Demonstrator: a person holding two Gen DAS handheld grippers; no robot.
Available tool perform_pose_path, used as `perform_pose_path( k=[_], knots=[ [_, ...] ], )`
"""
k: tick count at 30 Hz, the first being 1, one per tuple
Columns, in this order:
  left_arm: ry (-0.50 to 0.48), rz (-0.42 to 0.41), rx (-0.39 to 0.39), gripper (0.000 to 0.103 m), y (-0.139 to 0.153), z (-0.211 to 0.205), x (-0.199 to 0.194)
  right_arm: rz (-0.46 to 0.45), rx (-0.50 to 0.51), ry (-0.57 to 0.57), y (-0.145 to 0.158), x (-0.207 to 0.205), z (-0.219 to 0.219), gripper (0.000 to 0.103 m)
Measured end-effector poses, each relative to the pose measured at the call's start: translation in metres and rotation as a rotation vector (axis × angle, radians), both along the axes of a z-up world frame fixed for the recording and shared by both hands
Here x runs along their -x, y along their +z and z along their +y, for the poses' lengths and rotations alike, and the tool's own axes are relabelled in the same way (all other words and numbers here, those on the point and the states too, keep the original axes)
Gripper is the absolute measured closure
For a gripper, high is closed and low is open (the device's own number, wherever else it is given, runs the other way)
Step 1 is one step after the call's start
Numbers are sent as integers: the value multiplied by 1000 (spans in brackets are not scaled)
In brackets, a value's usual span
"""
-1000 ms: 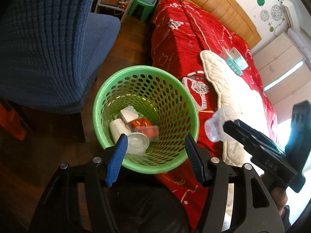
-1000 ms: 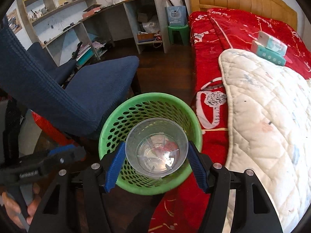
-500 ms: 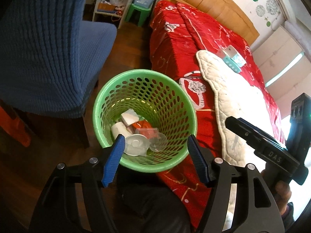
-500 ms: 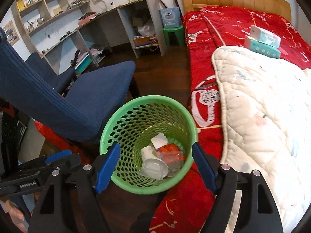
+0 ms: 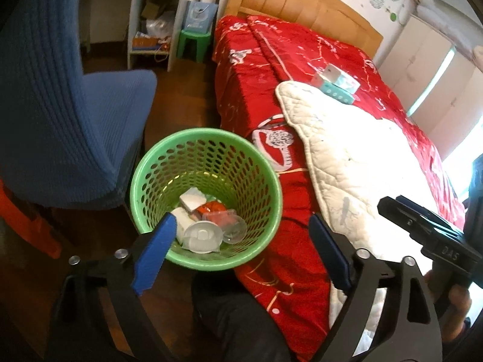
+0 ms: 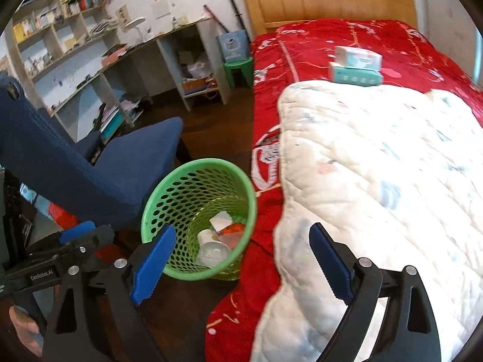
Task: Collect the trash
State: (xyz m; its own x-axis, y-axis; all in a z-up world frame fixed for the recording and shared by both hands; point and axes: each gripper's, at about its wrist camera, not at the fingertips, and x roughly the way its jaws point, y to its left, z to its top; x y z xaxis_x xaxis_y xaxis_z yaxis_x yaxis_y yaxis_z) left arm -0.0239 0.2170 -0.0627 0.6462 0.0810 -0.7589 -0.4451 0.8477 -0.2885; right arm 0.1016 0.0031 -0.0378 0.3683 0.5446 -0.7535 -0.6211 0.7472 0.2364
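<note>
The left gripper [image 5: 241, 253] stood wide, its jaws having just been opening, with nothing between the blue pads [image 5: 154, 253]; the near rim of the green waste basket [image 5: 271, 175] showed in the gap below them. The right gripper [image 6: 241, 259] was likewise wide and empty, its jaws having just been opening, and it hung over the edge of the bed beside the basket.

The basket stood on the dark wood floor [image 5: 178, 90], tight against the side of the bed and touching the hanging red bedspread [image 5: 259, 69]. The trash lay at its bottom: a clear plastic cup [image 5: 231, 226] on its side, a round translucent lid [image 5: 200, 236], a white paper cup [image 5: 181, 215], a white carton [image 5: 191, 200] and an orange wrapper [image 5: 208, 208], all packed together.

On the far side of the basket from the bed a blue upholstered chair [image 5: 75, 120] crowded it, seat edge overhanging near the rim. A white quilted blanket [image 6: 377, 166] covered the bedspread just beyond the basket. Well past the basket, further up the bed, two teal-and-white tissue packs [image 6: 356, 69] sat stacked. A green plastic stool [image 6: 238, 69] with a blue paper bag [image 6: 232, 45] on it stood by the wooden headboard [image 6: 326, 3], next to an open shelf unit [image 6: 193, 69].

A dark trouser leg [image 5: 235, 316] of the person showed directly below the basket in the left wrist view.
</note>
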Motion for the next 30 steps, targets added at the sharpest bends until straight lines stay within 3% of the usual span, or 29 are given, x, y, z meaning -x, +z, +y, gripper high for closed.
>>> perform_pose_path(
  k=[2,15,19,30],
  knots=[
    [-12,-6,-25,10,6,-9,-3,-6,-2,-33,3,2,-15,11],
    [-113,-48,-131,10,39,-77,-25,-71,26,-237,25,19,-114,8],
    [-138,-65,-164,5,46,-96,-28,-91,71,-310,29,24,-143,8],
    [-223,-81,-237,5,58,-151,-34,-138,111,-405,38,43,-191,7]
  ],
)
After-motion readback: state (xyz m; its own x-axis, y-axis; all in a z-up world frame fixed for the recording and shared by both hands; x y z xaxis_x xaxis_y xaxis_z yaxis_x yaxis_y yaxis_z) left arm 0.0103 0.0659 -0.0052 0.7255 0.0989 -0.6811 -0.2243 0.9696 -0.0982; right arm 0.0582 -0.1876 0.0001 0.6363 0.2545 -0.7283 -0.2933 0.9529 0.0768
